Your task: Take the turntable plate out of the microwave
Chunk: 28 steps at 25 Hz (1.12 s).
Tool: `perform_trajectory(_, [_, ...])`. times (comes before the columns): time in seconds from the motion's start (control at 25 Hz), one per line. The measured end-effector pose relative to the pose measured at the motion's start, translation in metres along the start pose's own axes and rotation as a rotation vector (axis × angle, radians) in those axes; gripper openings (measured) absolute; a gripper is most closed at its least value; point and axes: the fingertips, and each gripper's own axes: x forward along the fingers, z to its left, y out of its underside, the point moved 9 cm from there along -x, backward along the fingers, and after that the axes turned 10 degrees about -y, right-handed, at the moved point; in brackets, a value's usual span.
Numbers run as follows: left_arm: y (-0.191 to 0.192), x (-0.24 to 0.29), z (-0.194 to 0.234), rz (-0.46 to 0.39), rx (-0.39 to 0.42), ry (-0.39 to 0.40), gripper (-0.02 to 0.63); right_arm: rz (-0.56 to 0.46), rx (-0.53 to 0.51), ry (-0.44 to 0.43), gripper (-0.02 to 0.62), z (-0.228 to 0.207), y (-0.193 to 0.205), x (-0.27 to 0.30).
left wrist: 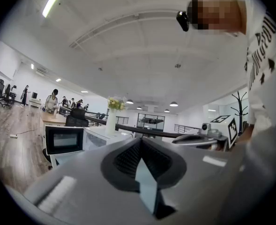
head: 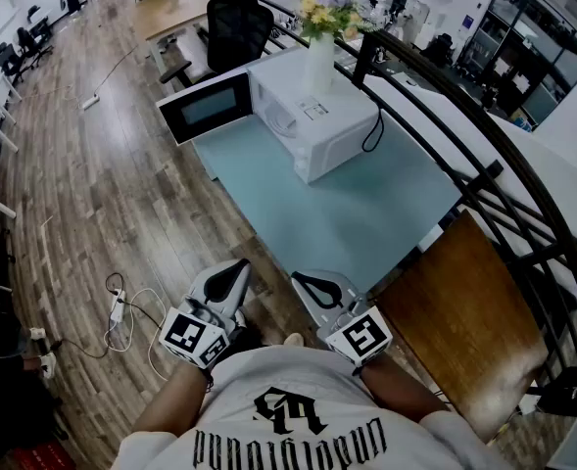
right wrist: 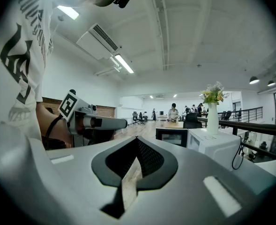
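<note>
Microwave [head: 317, 125] sits on the bench [head: 366, 213]. Its door [head: 208, 108] is swung fully open. A vase [head: 319, 62] of flowers stands on top of the microwave, and a cord [head: 371, 130] hangs down the side away from the door.

Plate: not visible in any view. The cavity mouth beside the door is too small and dim to read. Judged to be still inside the microwave, so the task has not begun.

Left gripper [head: 231, 280] and right gripper [head: 312, 284] are both well short of the microwave, held close to the person's body. Both sets of jaws are together with nothing between them.

Handling, judged: a turntable plate is probably glass. That makes it stiff, fairly heavy for its size, smooth and breakable.
- Open the jaws before entering the cavity.
- Pinch the rim edge nearest the door.
- Lift it clear of its hub and keep it level on the way out.
- A second grip on the rim would limit slipping.
- Avoid knocking the microwave, because the vase could topple.
</note>
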Motion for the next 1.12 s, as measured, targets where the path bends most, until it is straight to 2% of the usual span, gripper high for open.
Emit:
perform_trajectory(0.36, [0.001,-0.002,0.009,0.000,-0.005,0.003,0.049,0.000,0.007,-0.004,0.002,0.001,0.000,0.012])
perform_trajectory(0.64, [-0.001,-0.013,0.038,-0.001,-0.016,-0.010,0.049,-0.018,0.016,-0.015,0.002,0.006,-0.005,0.040])
perform_trajectory(0.84, [-0.001,-0.021,0.076,-0.008,-0.028,-0.018,0.049,0.003,0.015,-0.015,0.002,0.007,-0.008,0.079])
perform_trajectory(1.12, [-0.015,-0.023,0.159,-0.017,-0.019,0.020,0.049,0.002,0.005,-0.009,0.002,0.002,-0.018,0.165])
